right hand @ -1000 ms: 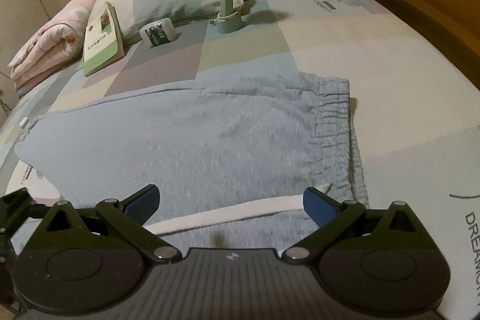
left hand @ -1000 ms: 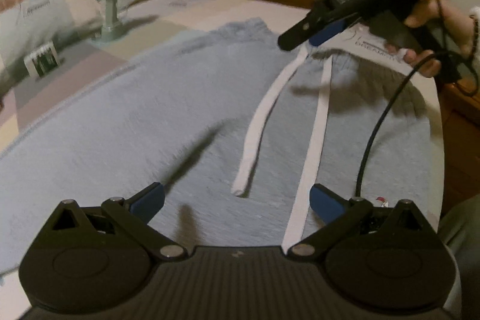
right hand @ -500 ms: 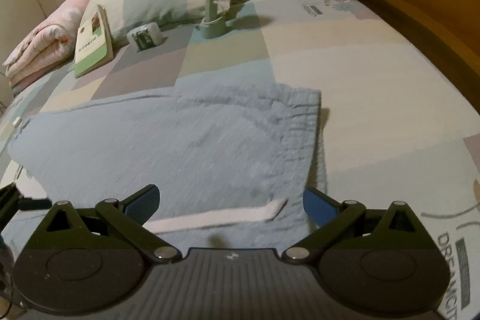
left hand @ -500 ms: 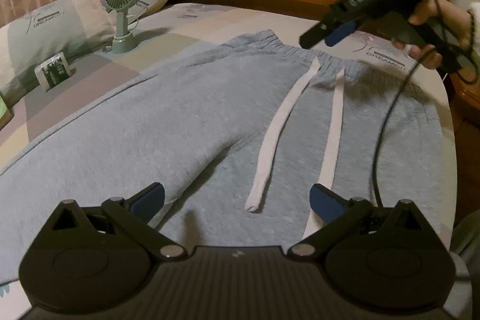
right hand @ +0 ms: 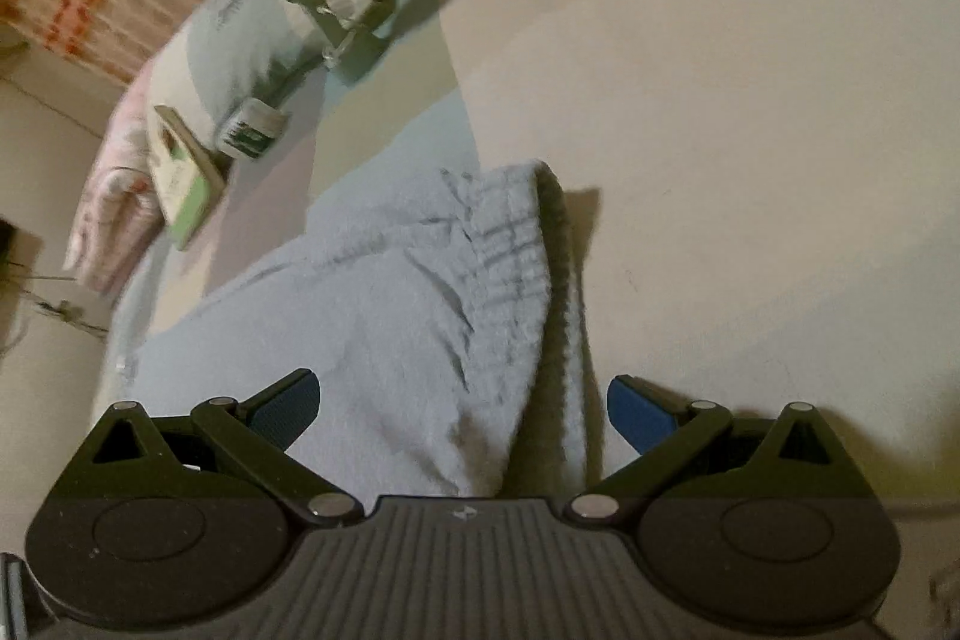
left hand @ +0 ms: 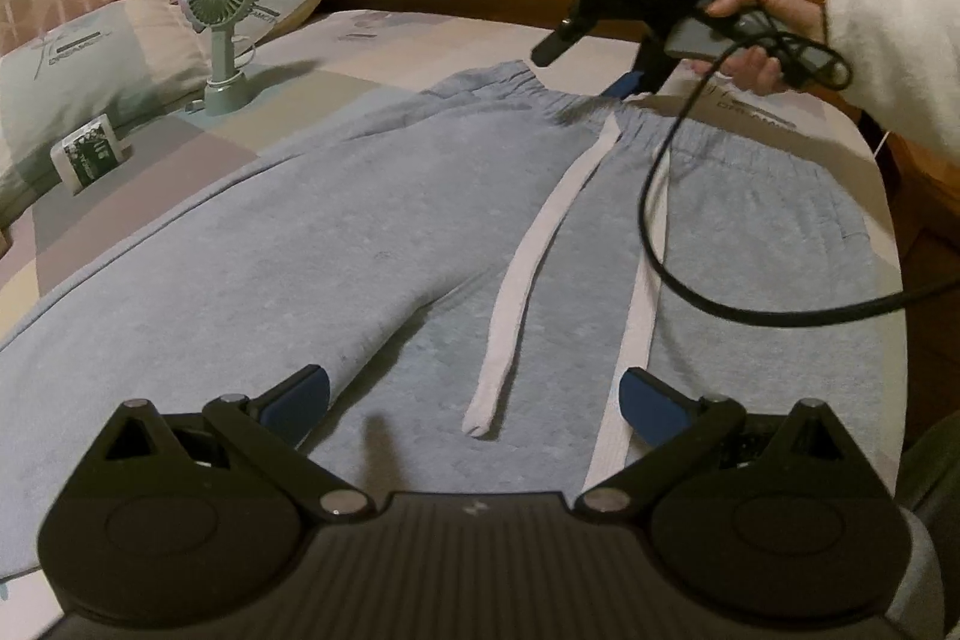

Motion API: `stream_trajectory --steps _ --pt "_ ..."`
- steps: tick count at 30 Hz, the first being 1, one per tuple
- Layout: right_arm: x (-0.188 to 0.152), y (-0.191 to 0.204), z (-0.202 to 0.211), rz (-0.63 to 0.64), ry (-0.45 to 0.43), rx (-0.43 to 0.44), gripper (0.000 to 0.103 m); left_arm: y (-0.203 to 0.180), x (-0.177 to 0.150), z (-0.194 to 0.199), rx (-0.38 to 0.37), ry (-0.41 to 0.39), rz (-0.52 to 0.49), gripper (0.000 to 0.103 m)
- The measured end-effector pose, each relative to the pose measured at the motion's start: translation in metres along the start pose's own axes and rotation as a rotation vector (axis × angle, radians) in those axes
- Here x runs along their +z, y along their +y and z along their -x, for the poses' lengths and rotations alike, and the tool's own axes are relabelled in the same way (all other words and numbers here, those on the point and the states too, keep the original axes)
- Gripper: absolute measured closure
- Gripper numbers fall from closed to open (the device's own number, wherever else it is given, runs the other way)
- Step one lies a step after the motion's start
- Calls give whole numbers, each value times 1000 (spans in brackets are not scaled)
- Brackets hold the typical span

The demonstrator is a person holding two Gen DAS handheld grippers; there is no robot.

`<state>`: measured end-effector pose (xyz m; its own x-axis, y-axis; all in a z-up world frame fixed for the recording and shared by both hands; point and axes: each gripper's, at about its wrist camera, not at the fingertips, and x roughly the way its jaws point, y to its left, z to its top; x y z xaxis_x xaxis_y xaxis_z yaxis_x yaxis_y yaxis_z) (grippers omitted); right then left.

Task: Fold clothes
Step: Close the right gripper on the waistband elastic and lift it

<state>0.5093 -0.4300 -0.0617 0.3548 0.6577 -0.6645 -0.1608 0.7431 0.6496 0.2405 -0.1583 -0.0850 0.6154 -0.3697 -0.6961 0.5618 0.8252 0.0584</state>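
While your left hand-held gripper hovers wide open over the light grey fleece sweatpants spread flat on the patchwork-sheeted bed, its white drawstrings lie between the fingers. Your right hand-held gripper is spread open too, straddling the lifted elastic waistband.

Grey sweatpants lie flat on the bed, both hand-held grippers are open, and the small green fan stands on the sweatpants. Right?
Not quite. The fan stands on the bedsheet beside the pillow, apart from the sweatpants, as the left wrist view shows. The rest holds.
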Motion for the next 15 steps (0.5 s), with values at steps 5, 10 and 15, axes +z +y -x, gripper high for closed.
stream_trajectory --steps 5,10,15 --pt "20 -9 -9 1 5 91 0 1 1 2 -60 -33 25 1" --pt "42 -13 -26 5 -13 156 0 -5 -1 2 -111 -45 17 1" --pt "52 -8 -43 26 -25 177 0 -10 -2 -3 -130 -29 -1 1"
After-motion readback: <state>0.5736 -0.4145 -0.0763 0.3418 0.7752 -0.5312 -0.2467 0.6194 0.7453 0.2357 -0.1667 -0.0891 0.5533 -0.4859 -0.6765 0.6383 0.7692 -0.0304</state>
